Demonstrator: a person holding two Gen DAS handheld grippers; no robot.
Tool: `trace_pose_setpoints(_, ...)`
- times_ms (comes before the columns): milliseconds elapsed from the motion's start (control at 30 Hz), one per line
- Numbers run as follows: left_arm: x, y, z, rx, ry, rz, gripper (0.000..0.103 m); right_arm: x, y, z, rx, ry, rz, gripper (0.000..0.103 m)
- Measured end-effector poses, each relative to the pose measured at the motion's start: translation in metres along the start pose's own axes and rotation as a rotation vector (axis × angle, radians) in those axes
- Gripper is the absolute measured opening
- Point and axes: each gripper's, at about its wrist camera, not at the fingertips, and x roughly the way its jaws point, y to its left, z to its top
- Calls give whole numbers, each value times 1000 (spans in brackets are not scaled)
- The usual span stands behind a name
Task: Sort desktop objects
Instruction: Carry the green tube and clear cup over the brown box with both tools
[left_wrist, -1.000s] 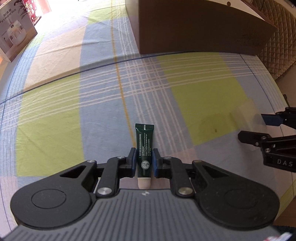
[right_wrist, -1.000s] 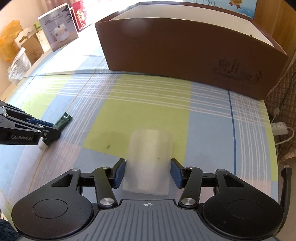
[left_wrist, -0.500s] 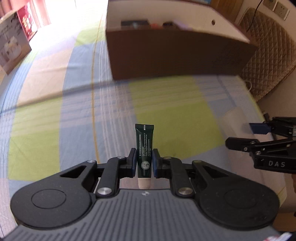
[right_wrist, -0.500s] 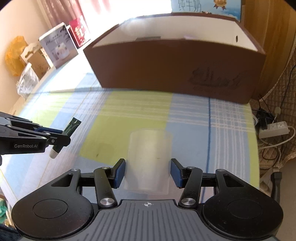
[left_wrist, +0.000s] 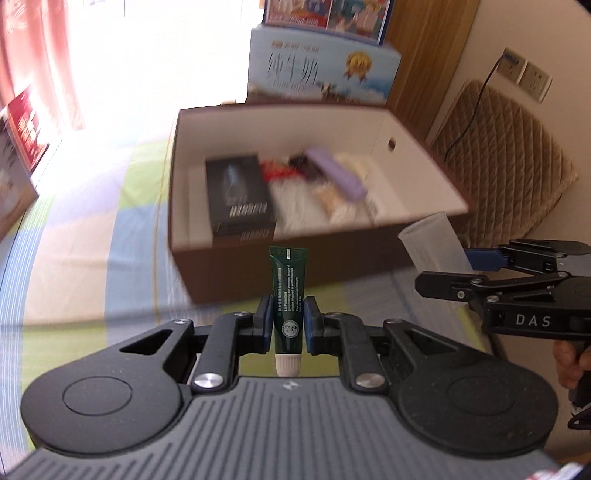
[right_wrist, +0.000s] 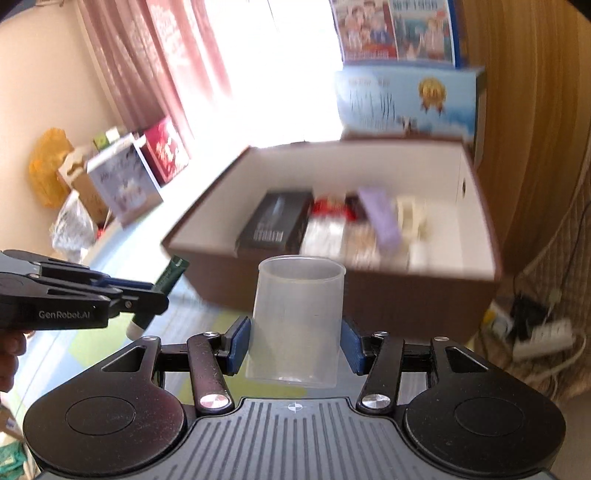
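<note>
**Both grippers risen toward the brown box**

Lifted off the bench since earlier, left gripper (left_wrist: 287, 325) fingers pinch the green tube (left_wrist: 288, 295) before the brown box (left_wrist: 258, 266); right gripper (right_wrist: 295, 345) fingers clamp the clear cup (right_wrist: 297, 317) beside its near wall. Boxed items blur inside.

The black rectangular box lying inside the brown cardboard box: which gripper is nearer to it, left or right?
Left, by a small margin. The left gripper, shut on the dark green tube, points almost straight at the black rectangular box. The right gripper, shut on the translucent plastic cup, sits further right.
</note>
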Motion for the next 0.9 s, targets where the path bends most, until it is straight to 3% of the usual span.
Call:
trace_pose_setpoints(267, 32, -10, 65, 21, -31, -53, 13, 17, -28, 55, -46, -45, -35, 49)
trace_pose_setpoints(433, 67, -14, 94, 24, 2, -72, 13, 37, -42, 75, -95, -26, -49, 49)
trace_pose_setpoints(900, 146, -16, 95, 18, 180, -59, 13, 97, -75, 75, -85, 121, -35, 49)
